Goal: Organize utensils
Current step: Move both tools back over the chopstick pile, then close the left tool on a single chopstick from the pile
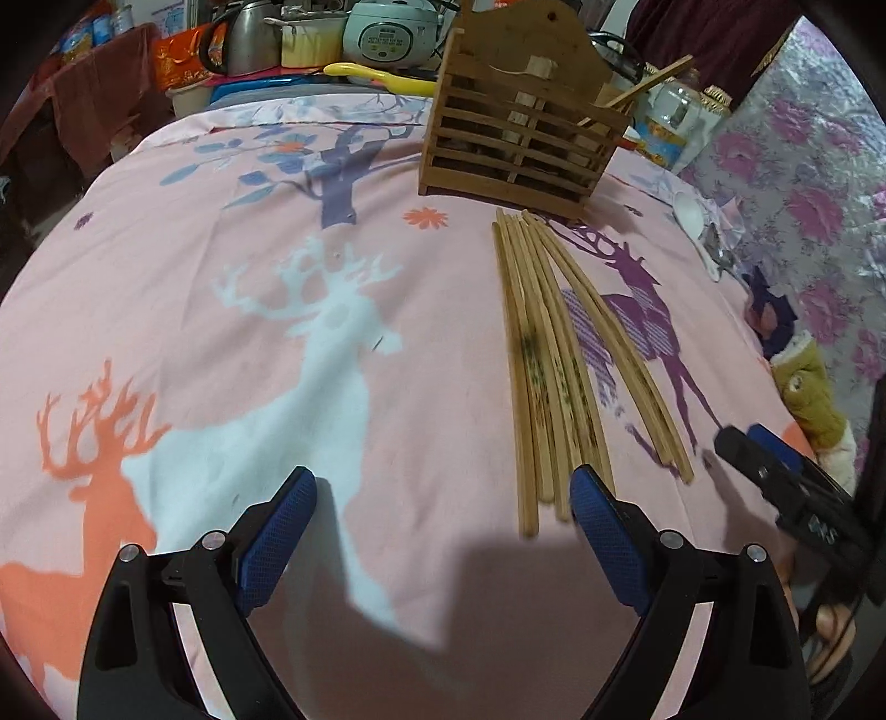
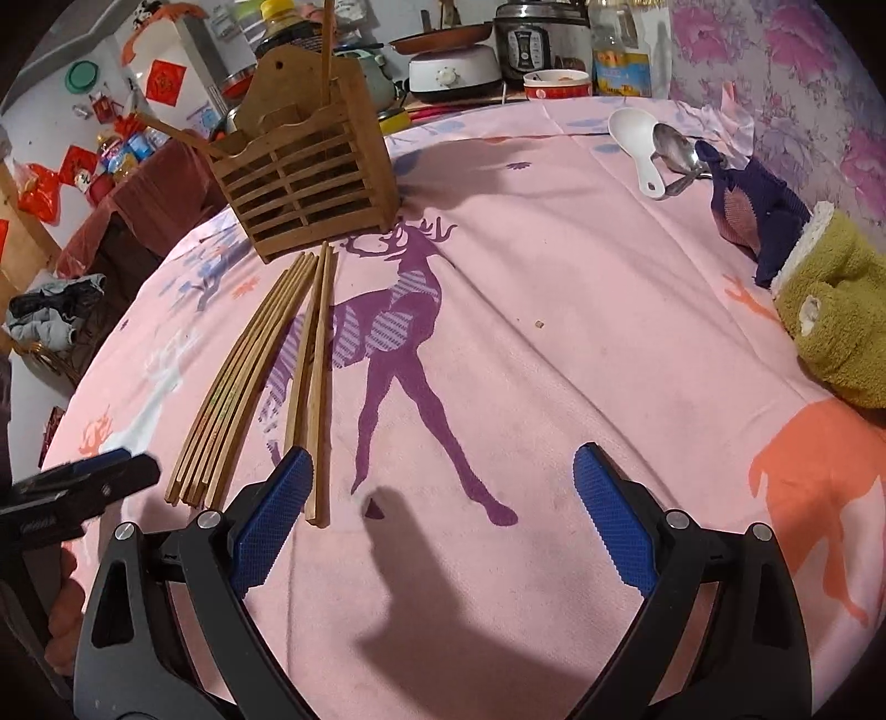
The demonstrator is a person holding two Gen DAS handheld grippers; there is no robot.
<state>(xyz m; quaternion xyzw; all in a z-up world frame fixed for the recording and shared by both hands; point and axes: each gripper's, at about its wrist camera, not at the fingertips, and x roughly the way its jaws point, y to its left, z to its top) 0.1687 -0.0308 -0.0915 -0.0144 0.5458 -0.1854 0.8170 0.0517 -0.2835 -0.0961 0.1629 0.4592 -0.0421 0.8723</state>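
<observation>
Left wrist view: your left hand-held gripper hangs released and empty beside roughly ten light wooden chopsticks, fanned on the pink deer-print table toward the slatted bamboo utensil holder; your right hand-held gripper is likewise released, two spoons lying farther right.

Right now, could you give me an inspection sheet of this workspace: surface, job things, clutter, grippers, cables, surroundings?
Surface: pink deer-print cloth, lightly wrinkled.
Job's things: chopsticks lying loose before the wooden slatted holder; one stick stands in the holder; white spoon and metal spoon lie at the far edge.
Clutter: dark blue cloth and green plush item on the right.
Grippers: left gripper open, empty; right gripper open, empty.
Cables: nothing seen.
Surroundings: rice cooker, kettle, bottles and pots behind; floral wall covering.
</observation>
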